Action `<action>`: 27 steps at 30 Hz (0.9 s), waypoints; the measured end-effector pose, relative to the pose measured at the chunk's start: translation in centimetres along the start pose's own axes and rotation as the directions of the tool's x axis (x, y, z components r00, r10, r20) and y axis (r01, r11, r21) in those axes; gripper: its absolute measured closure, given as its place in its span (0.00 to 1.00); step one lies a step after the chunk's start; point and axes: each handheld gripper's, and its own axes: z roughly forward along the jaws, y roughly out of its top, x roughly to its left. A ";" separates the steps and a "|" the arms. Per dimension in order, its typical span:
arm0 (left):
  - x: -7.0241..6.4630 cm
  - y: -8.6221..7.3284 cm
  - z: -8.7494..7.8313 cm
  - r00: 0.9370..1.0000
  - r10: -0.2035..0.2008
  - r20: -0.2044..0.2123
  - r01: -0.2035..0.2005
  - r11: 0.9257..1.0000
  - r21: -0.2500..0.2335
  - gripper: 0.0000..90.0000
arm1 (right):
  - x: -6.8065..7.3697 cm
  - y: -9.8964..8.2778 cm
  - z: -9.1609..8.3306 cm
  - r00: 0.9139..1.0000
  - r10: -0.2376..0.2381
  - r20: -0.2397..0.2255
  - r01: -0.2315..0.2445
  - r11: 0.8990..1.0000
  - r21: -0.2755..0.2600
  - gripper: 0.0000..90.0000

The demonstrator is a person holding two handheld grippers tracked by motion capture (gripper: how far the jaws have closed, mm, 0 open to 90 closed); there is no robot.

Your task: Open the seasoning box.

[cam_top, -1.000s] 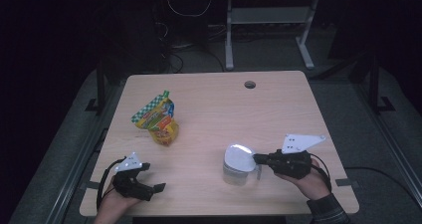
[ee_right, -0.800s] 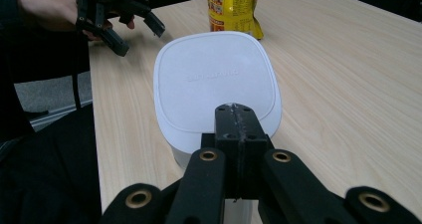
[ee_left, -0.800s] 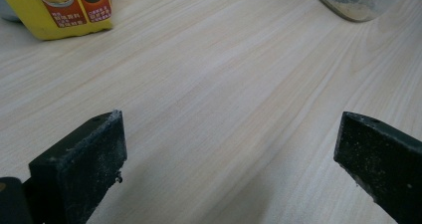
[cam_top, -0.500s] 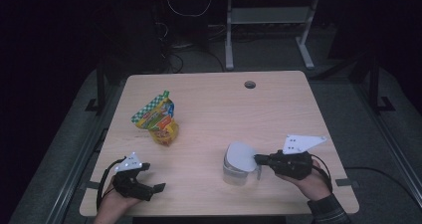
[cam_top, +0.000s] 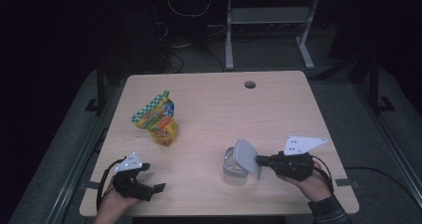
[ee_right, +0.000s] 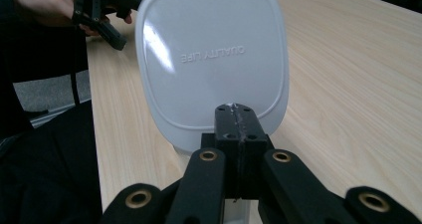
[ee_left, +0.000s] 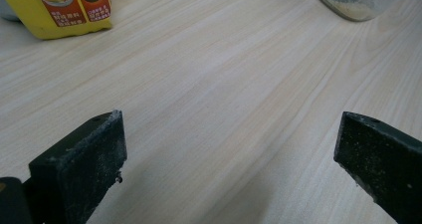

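A clear plastic container (cam_top: 234, 168) stands on the wooden table (cam_top: 219, 109) at the front right. Its white lid (cam_top: 246, 155) is tipped up on edge above it, and my right gripper (cam_top: 259, 160) is shut on the lid's rim. In the right gripper view the lid (ee_right: 214, 59) faces me, with raised lettering on it, and the gripper (ee_right: 238, 115) pinches its lower edge. My left gripper (cam_top: 158, 188) rests open near the front left corner. Its two black jaws stand wide apart over bare wood in the left gripper view, the gripper (ee_left: 229, 139) holding nothing.
A yellow and green snack pouch (cam_top: 158, 119) stands at the left middle of the table, its base (ee_left: 59, 7) seen at the top left of the left gripper view. A round cable hole (cam_top: 250, 84) sits at the back. The container's bottom (ee_left: 356, 0) shows at the top right there.
The right gripper has tilted the white lid from flat on the container to standing on edge. The left gripper has stayed put.
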 end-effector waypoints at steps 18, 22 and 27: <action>0.0 0.0 0.0 1.000 -0.004 0.002 0.004 1.000 -0.001 0.00 | -0.2 -0.9 0.0 1.000 0.016 0.003 -0.016 1.000 0.024 1.00; -0.1 0.0 0.1 1.000 -0.008 0.003 0.008 1.000 0.000 0.00 | -0.2 -1.3 0.0 1.000 0.019 0.005 -0.019 0.999 0.033 1.00; 0.0 0.0 0.0 1.000 -0.005 0.001 0.005 1.000 -0.001 0.00 | -0.2 -1.6 0.1 1.000 0.021 0.008 -0.022 0.999 0.043 1.00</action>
